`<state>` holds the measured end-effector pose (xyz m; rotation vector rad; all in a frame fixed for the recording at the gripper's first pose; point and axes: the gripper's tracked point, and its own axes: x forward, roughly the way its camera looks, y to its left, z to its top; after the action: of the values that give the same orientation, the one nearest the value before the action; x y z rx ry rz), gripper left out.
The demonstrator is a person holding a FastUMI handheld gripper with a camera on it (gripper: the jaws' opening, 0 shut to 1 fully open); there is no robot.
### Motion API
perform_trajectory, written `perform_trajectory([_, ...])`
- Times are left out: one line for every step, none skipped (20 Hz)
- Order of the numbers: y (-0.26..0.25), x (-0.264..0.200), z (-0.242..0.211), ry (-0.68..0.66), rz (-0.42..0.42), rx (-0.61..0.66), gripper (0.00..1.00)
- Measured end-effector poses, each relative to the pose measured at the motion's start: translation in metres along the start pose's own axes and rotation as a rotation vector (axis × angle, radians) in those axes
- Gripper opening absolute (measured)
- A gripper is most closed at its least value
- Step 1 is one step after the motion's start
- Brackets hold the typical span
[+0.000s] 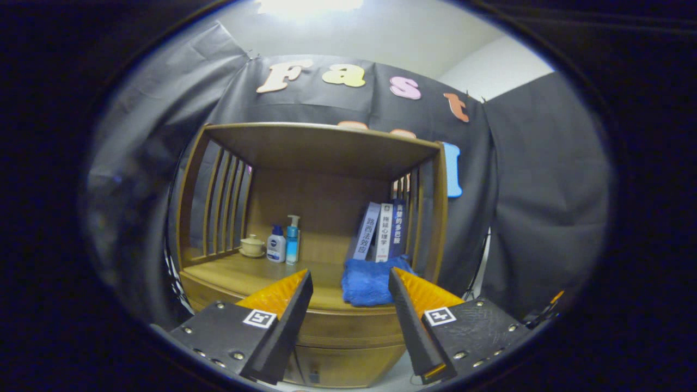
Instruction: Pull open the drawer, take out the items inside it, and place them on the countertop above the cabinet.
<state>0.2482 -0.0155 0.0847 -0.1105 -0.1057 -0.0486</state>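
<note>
The fingers (351, 305) stand wide apart and hold nothing, lined up toward the cabinet front. Between them, just below the desk (239, 275) edge, runs the drawer (348, 326), which looks closed; its contents are hidden. A blue cloth (370, 283) lies at the desk's front edge. Farther back are a teacup (252, 245), two bottles (284, 245) and leaning books (382, 231), leaving the middle free for placing.

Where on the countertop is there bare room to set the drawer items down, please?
The countertop is bare between the bottles and the blue cloth, beyond the open, empty tool. Crowded: lidded cup and bottles by the left slats, books behind the cloth.
</note>
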Motion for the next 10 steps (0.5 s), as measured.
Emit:
perform_trajectory([-0.006,-0.004,0.002,-0.005,-0.002,-0.020,0.84])
perform_trajectory([-0.012,-0.014,0.005,-0.007,0.005,-0.041,0.82])
perform_trajectory([-0.018,-0.016,0.005,-0.011,0.003,-0.067,0.81])
perform_trajectory([-0.026,-0.018,0.006,-0.012,0.000,-0.079,0.81])
perform_trajectory([-0.029,-0.020,0.008,-0.017,0.013,-0.078,0.81])
perform_trajectory([-0.030,-0.023,0.011,-0.031,0.032,-0.065,0.81])
perform_trajectory([-0.034,-0.024,0.014,-0.044,0.042,-0.054,0.81])
perform_trajectory([-0.044,-0.026,0.014,-0.055,0.035,-0.054,0.81])
perform_trajectory([-0.052,-0.028,0.015,-0.060,0.034,-0.060,0.81])
perform_trajectory([-0.058,-0.030,0.015,-0.062,0.029,-0.071,0.81])
